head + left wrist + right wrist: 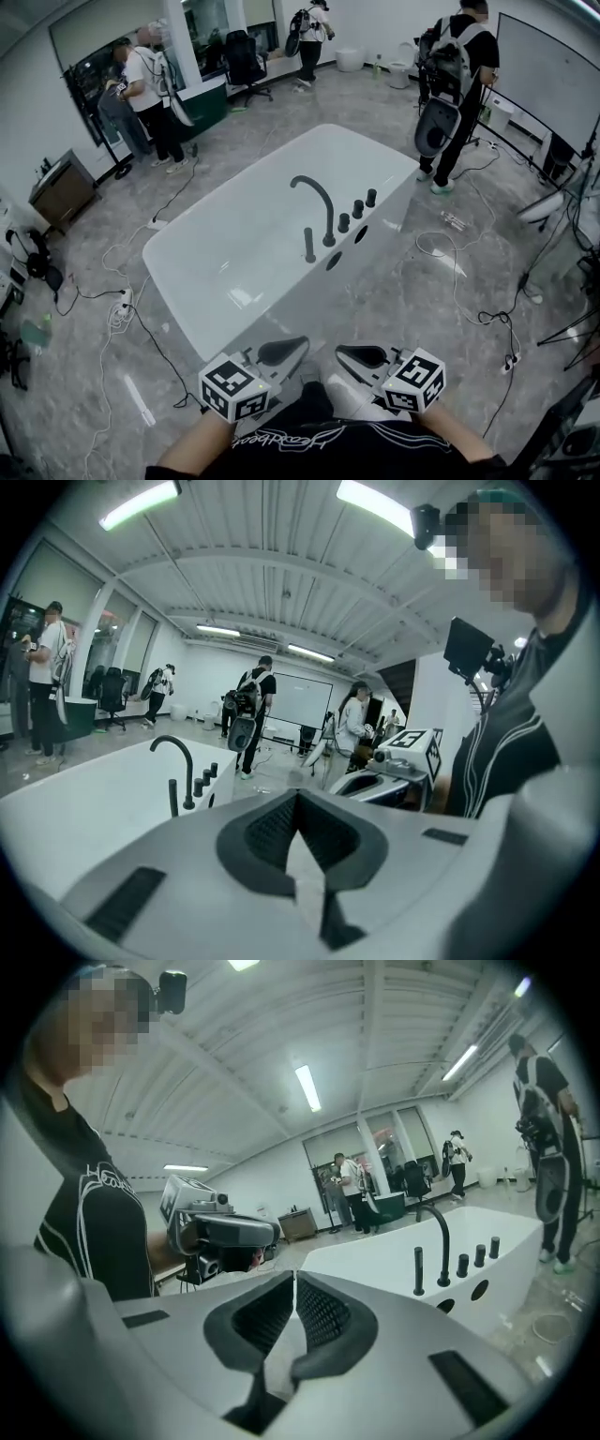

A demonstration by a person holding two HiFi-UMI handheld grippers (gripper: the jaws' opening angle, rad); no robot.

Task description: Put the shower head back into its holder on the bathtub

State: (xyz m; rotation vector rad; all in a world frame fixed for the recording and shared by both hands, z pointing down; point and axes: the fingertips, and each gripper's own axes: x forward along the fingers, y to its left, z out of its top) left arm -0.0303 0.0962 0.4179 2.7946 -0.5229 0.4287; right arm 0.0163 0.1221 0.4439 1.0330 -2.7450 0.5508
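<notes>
Both claws sit low, close to the wearer's torso and well apart from the tub. Left gripper (281, 352): I read the jaws together, nothing between them. Right gripper (364, 356): jaws together too, empty. The white bathtub (216, 281) lies ahead on a grey marbled floor. The shower head (309, 245), a slim black wand, stands upright on the tub's right-hand rim, just beside the arched black faucet (319, 202). Three black knobs (357, 208) run in a row past the faucet. I note several people standing at the room's edges.
</notes>
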